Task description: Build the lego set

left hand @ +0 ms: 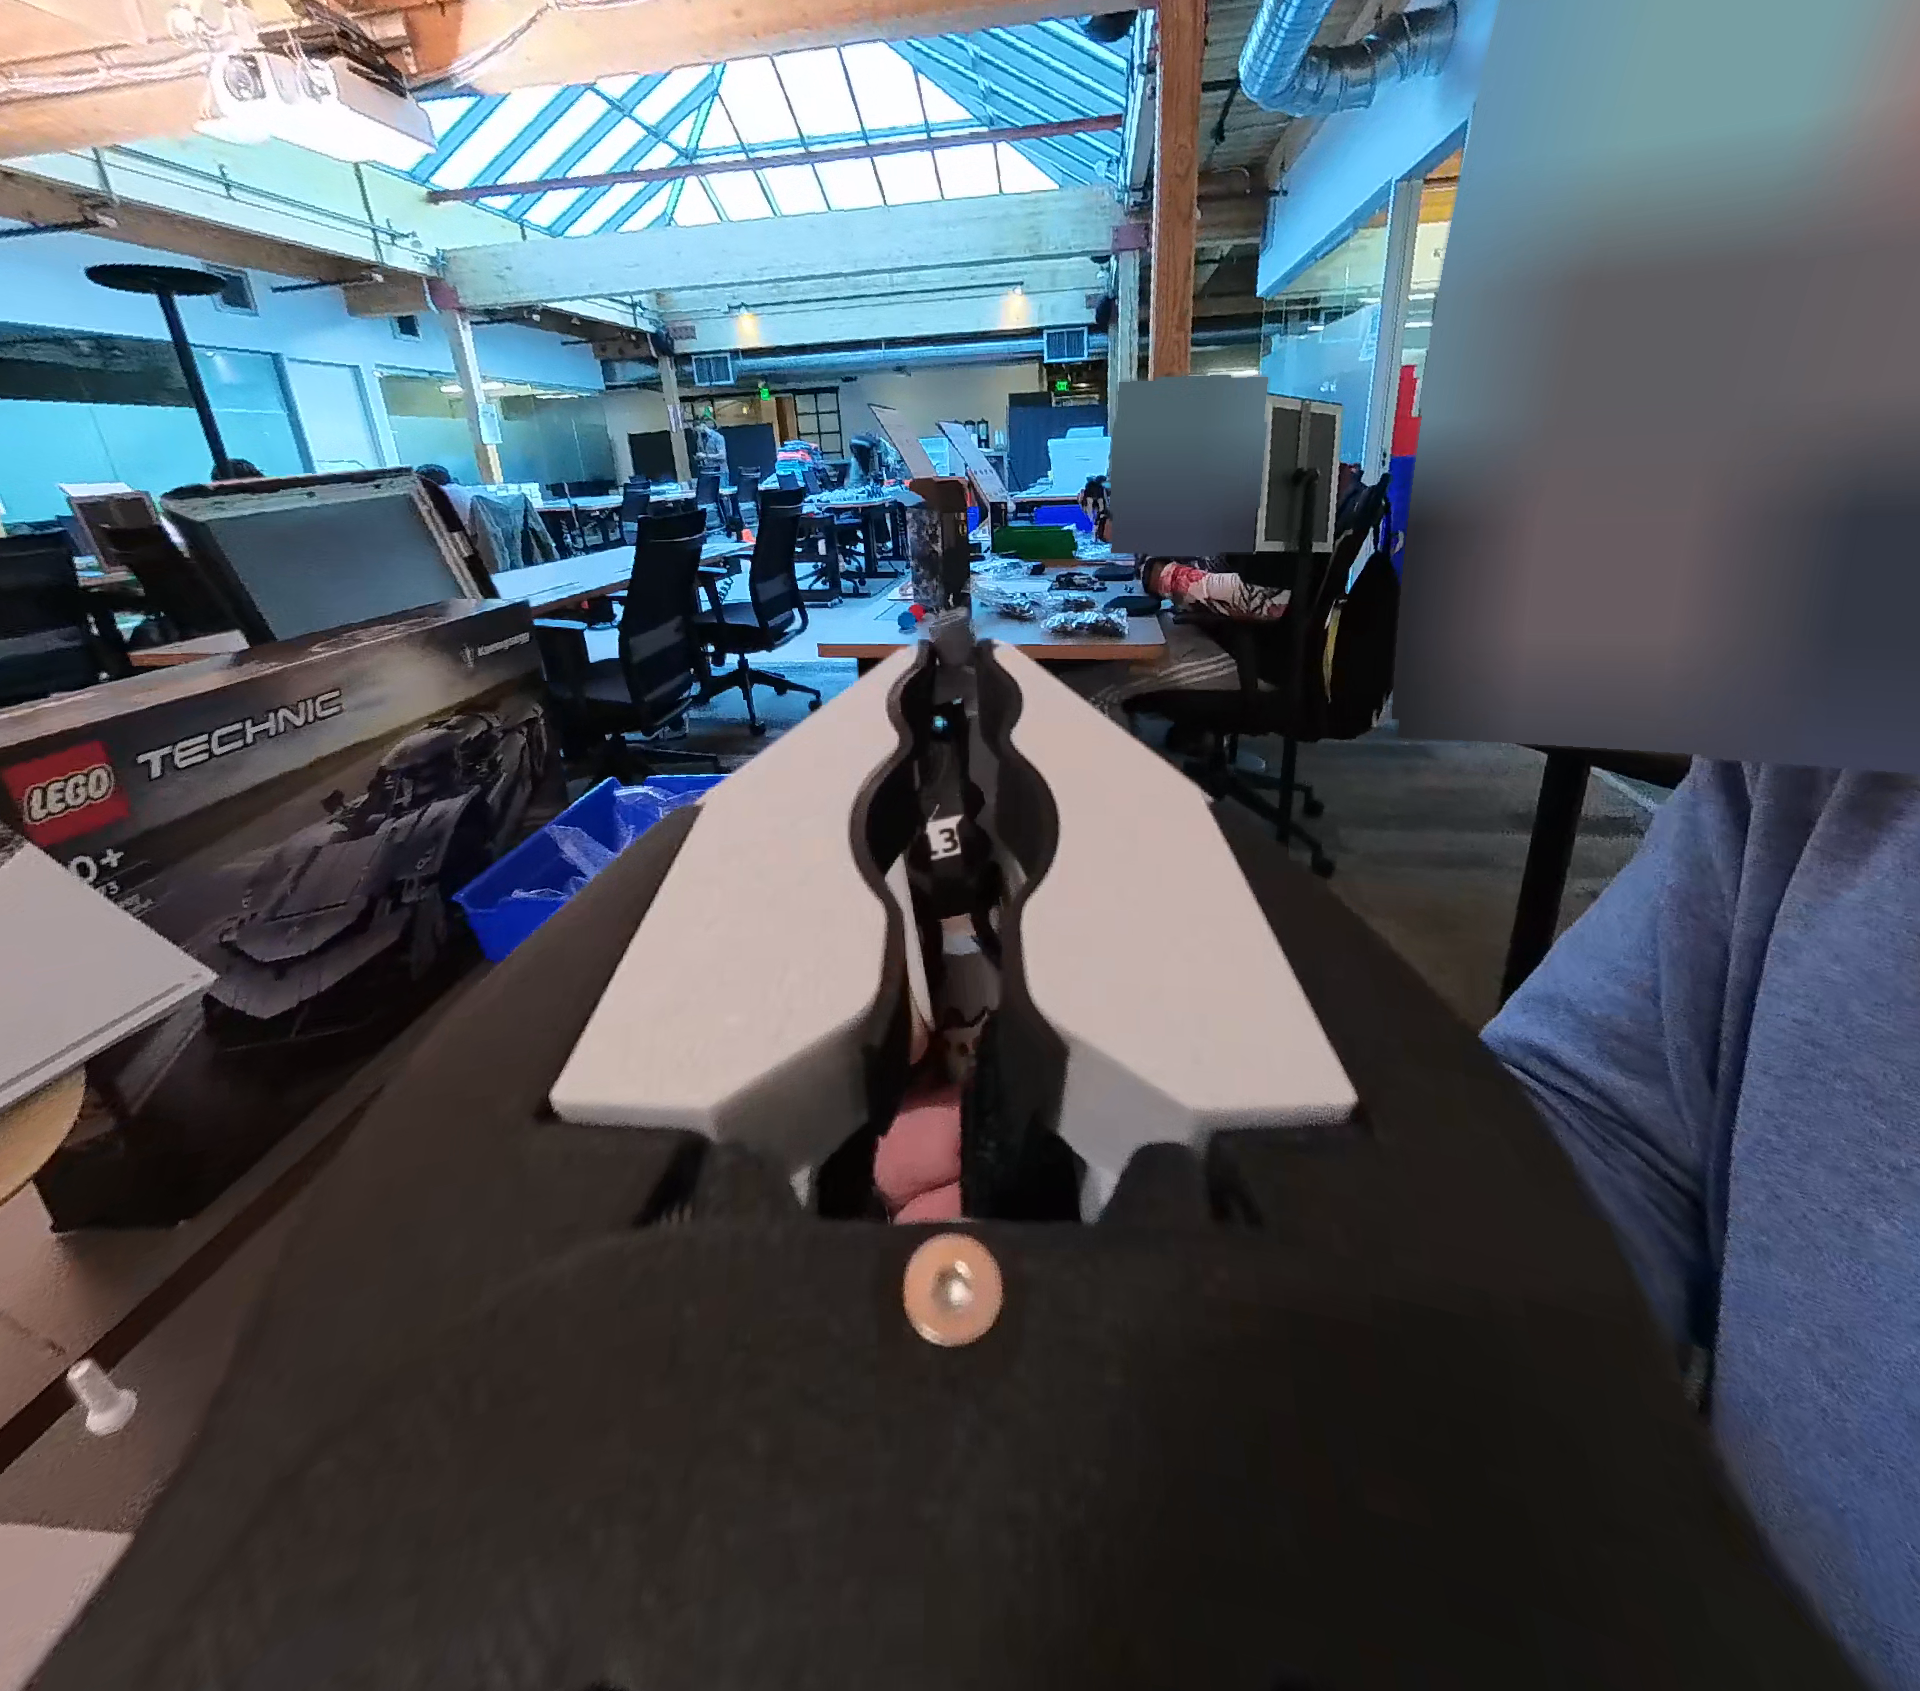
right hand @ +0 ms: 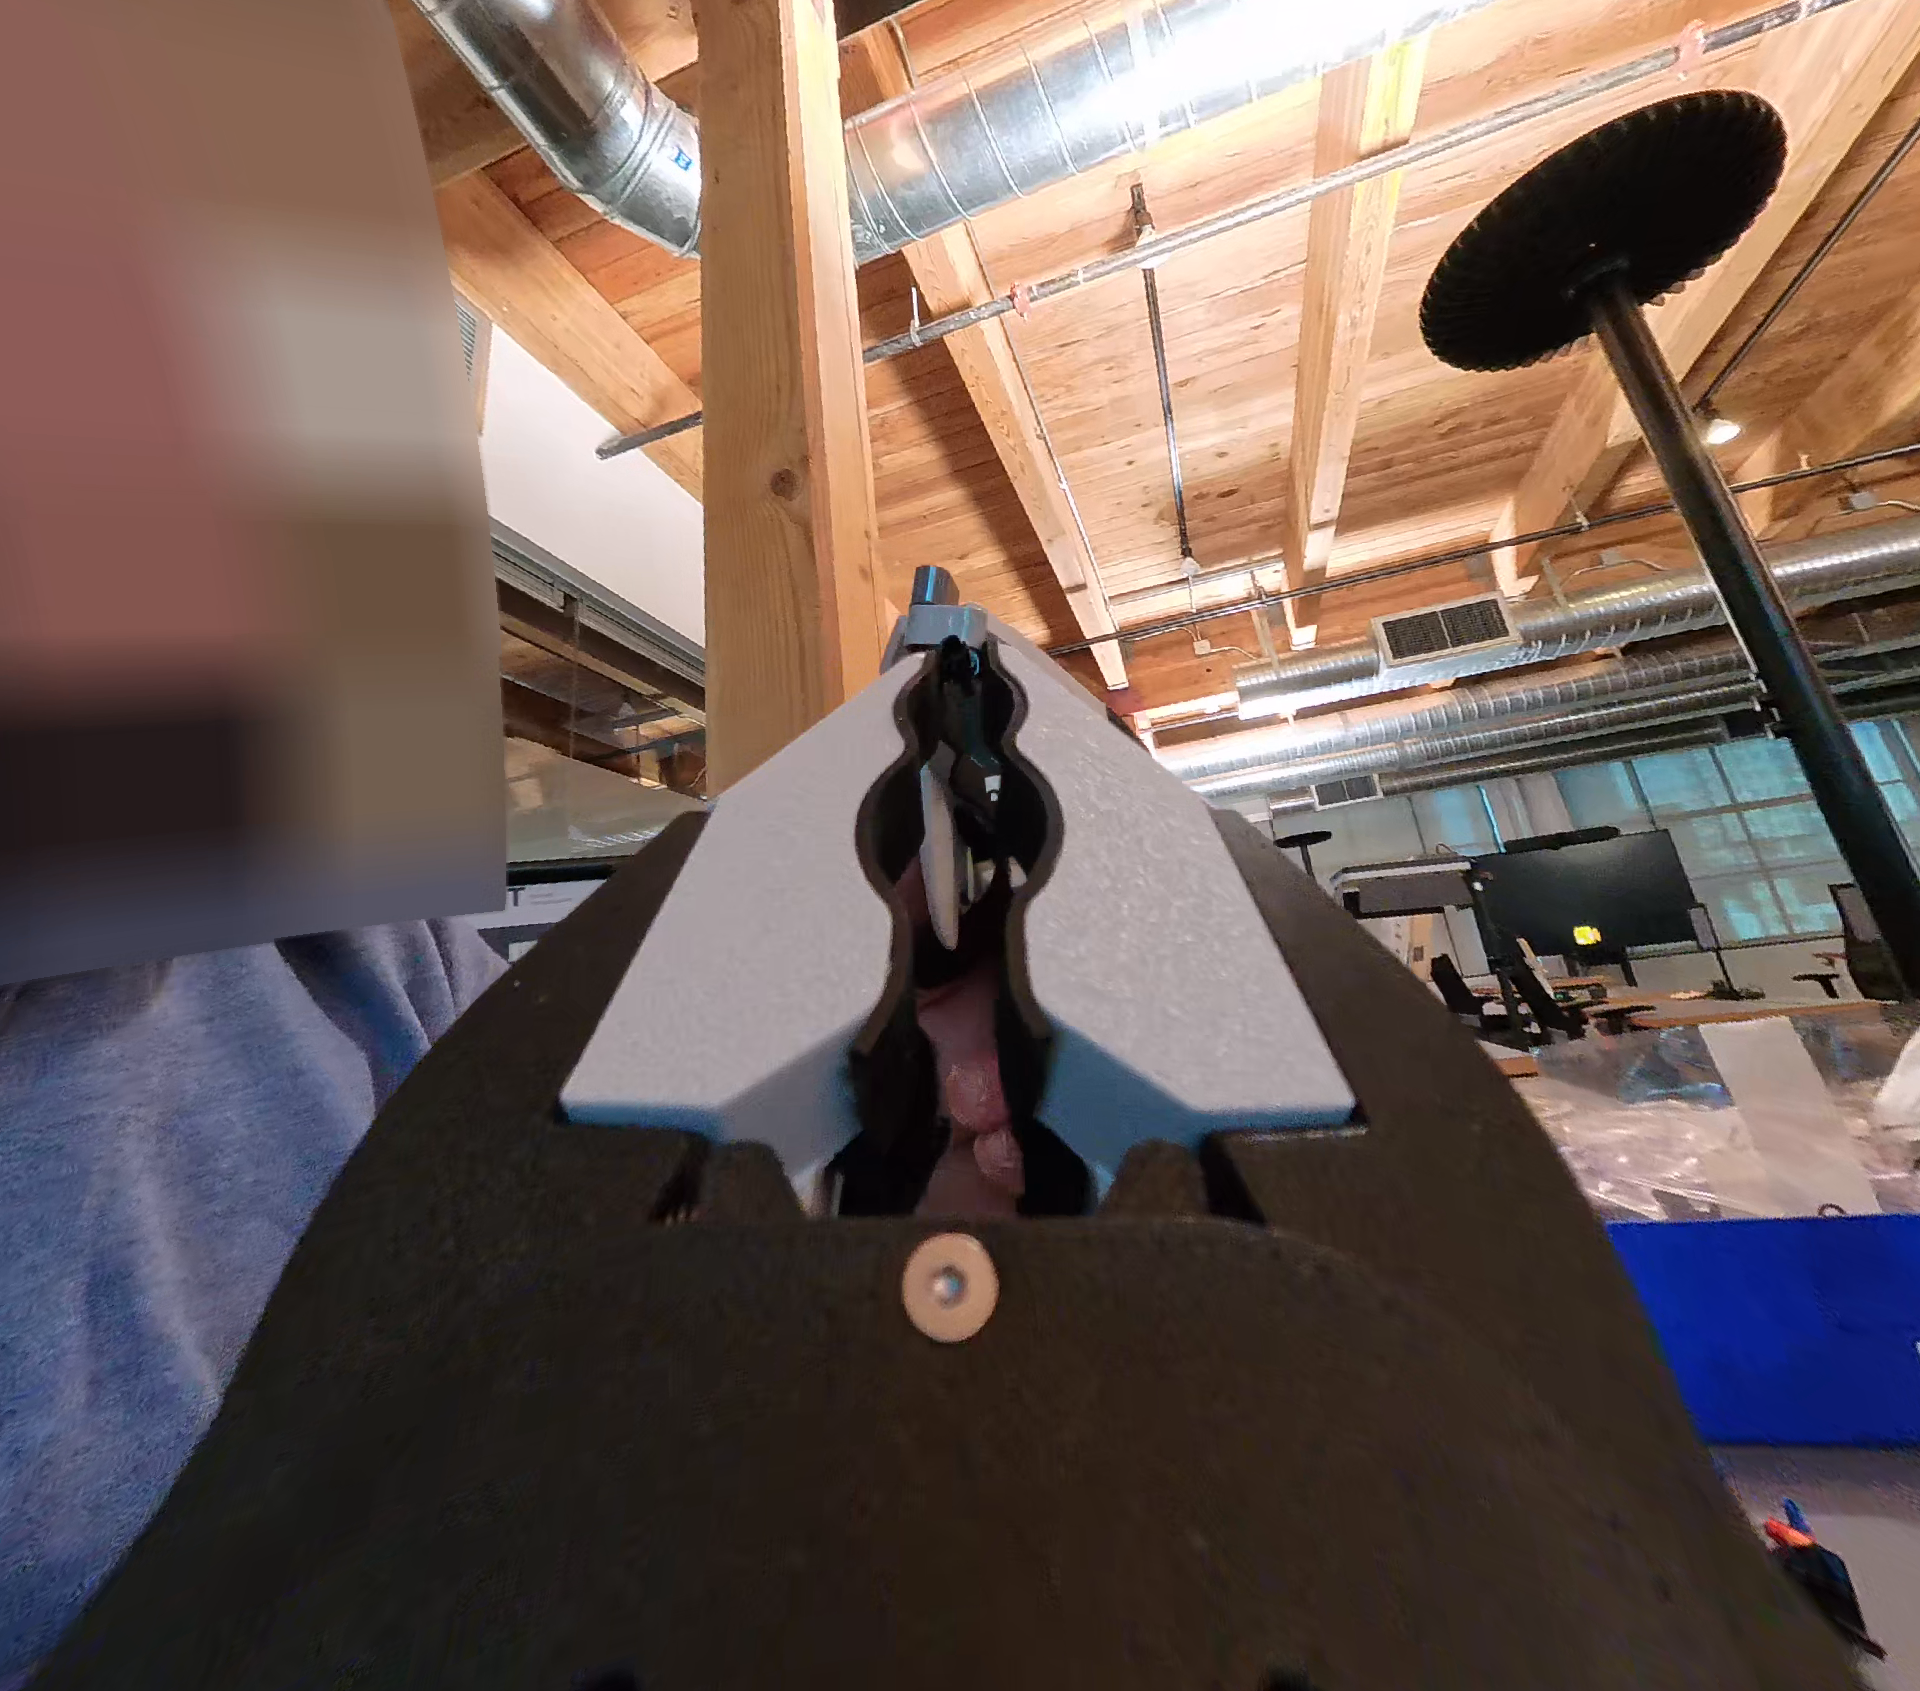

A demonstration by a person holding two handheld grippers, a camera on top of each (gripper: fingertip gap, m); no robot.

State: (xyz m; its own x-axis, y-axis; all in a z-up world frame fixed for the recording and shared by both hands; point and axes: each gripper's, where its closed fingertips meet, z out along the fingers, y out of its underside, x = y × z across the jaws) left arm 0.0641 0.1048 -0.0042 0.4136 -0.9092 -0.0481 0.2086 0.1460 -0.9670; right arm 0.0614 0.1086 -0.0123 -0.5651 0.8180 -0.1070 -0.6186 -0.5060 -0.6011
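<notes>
Your left tongs [left hand: 951, 654] are raised and level, the two grey fingers [left hand: 790, 893] closed together at the tips on a slim black lego piece [left hand: 948, 820] that carries a small white tag; a small grey bit pokes out past the tips. Through the gap at the base you can see your own fingers curled beneath. At 9 o'clock of the tongs the black lego box [left hand: 270, 820] lies on the counter [left hand: 62, 1309], with a blue bin [left hand: 540, 883] just beside it toward the tongs. At 3 o'clock is your blue sleeve [left hand: 1745, 1070]. Beyond, at 12 o'clock, stand office chairs [left hand: 665, 613] and another counter strewn with small bags.

Your right tongs [right hand: 951, 654] point steeply upward toward the wooden ceiling, closed on a dark lego part [right hand: 971, 748] with a light grey piece [right hand: 940, 628] projecting beyond the tips. At 2 o'clock stands a black pole lamp [right hand: 1605, 233]; at 4 o'clock, a blue bin's edge [right hand: 1766, 1329].
</notes>
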